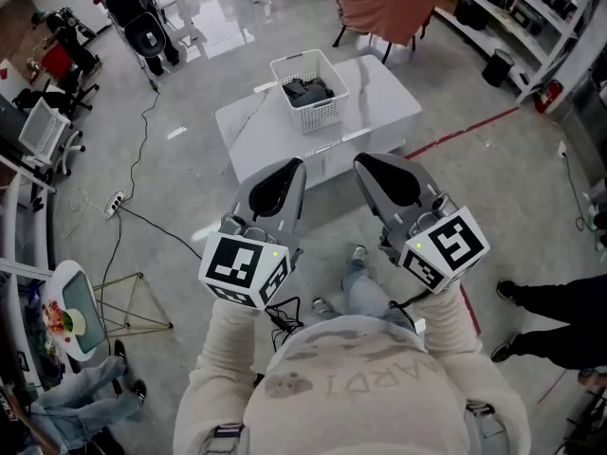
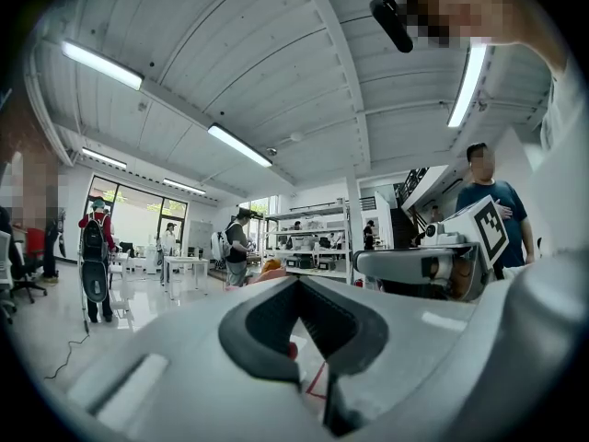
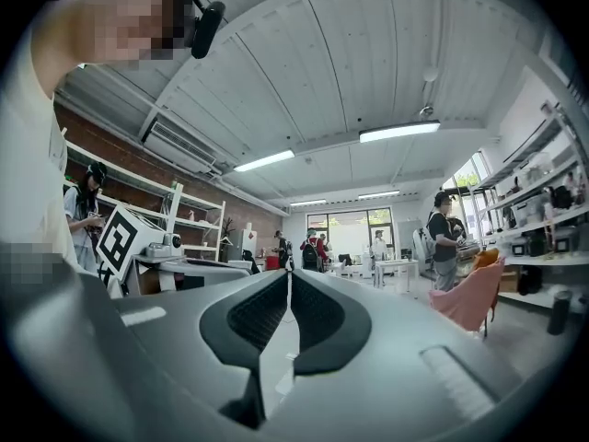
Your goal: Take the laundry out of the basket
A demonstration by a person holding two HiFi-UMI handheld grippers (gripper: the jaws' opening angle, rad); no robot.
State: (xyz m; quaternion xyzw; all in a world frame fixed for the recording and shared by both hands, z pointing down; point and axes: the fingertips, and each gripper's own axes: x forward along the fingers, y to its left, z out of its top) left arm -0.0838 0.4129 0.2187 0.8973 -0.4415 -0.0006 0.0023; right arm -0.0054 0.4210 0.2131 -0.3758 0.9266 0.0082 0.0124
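Zero contact yet with dark crumpled laundry (image 1: 308,90), lying in white slatted plastic basket (image 1: 285,68) by far edge of white rectangular counter (image 1: 384,102). Found left gripper (image 1: 293,166) and right gripper (image 1: 366,163) short of near edge, jaws pressed together, empty. Judged basket straight ahead, left marginally nearer.

We count one white table (image 1: 384,98), and on it one white basket (image 1: 320,114) that holds one dark heap of laundry (image 1: 307,90); how many pieces make up that heap we cannot tell. We hold two grippers, one left gripper (image 1: 296,167) and one right gripper (image 1: 363,162). They carry two marker cubes between them, the left cube (image 1: 244,270) and the right cube (image 1: 446,247). Beyond the table we see one pink chair (image 1: 389,12). On the floor lies one white power strip (image 1: 115,204). At the right edge we count one other person (image 1: 555,301), with two dark shoes showing.
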